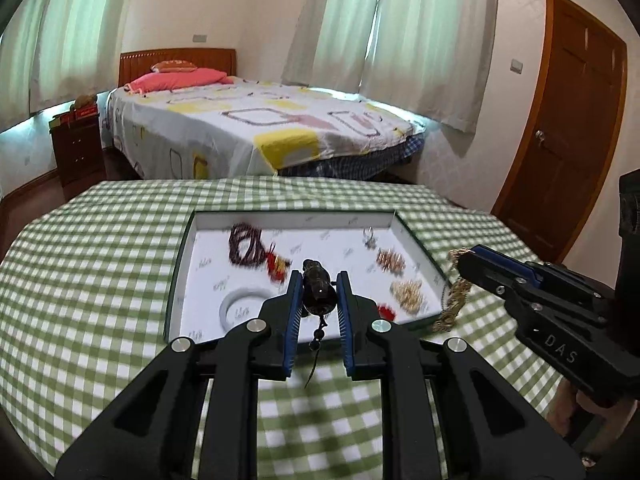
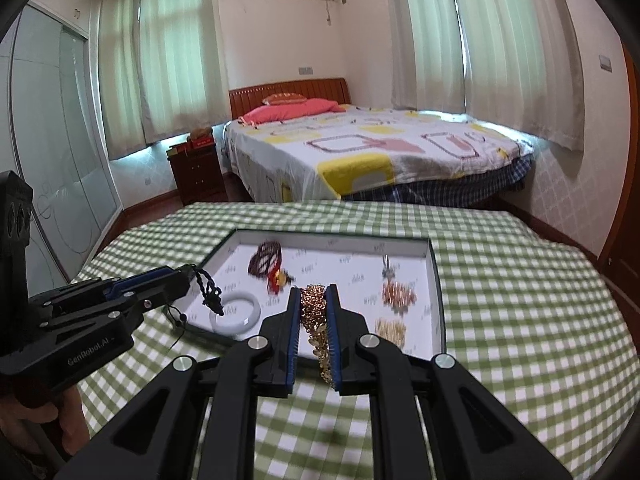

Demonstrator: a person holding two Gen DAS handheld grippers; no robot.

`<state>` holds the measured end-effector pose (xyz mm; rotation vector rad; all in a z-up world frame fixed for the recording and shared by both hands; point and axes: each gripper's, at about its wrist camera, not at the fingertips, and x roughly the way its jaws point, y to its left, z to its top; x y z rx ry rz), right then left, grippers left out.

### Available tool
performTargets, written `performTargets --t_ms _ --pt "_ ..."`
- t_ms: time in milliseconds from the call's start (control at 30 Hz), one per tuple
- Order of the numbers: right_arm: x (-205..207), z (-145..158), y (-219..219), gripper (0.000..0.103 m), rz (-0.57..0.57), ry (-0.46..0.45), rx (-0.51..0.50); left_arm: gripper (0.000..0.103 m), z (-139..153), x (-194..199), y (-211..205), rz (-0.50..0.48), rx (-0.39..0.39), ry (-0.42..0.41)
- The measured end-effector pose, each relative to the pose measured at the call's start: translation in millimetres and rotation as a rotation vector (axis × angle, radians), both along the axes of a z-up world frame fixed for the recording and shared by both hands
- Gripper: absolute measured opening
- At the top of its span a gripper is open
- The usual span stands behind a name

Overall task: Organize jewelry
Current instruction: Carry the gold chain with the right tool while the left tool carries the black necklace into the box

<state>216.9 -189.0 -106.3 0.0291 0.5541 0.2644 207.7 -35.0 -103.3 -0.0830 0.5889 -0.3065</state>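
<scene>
We hold two grippers over a table with a green checked cloth [image 1: 100, 248]. Our left gripper [image 1: 319, 280] is clenched on a dark beaded bracelet [image 1: 318, 294], which sits between its blue pads while a thin cord with small beads dangles below them. Our right gripper [image 2: 313, 294] is clenched on a gold chain [image 2: 316, 320], whose loose end hangs down between the fingers.

Just ahead of both grippers lies an open white tray [image 1: 280, 216] on the cloth. Inside it, ahead and to the left of the left gripper, are a dark red bead necklace [image 1: 246, 244] with a red tassel and, nearer, a white bangle [image 1: 240, 306]. Ahead and to the right of it lie two small gold clusters [image 1: 406, 292], motion-blurred, and a ring-like piece too small to make out.

Beyond the table stand a bed [image 2: 380, 152] and a dark nightstand [image 2: 196, 168].
</scene>
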Motion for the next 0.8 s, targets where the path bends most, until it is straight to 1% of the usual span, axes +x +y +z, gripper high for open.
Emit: performTargets --t_ms 267,433,533,600,667,800 --pt "39 22 3 0.013 0.008 -0.064 0.0 0.017 24 36 -13 -0.008 -0.012 -0.066" --pt "65 27 4 0.013 0.011 -0.089 -0.002 0.017 31 62 -23 -0.007 -0.01 -0.102" --pt "82 17 3 0.013 0.006 -0.077 -0.003 0.017 20 81 -27 0.001 -0.007 -0.077" --pt "91 5 2 0.013 0.003 -0.055 -0.005 0.017 3 95 -30 0.008 0.003 -0.042" --pt "101 -13 2 0.013 0.002 -0.015 -0.011 0.017 -21 109 -34 0.013 0.017 0.011" --pt "117 -46 1 0.013 0.001 0.063 -0.024 0.017 -54 127 -36 0.019 0.026 0.091"
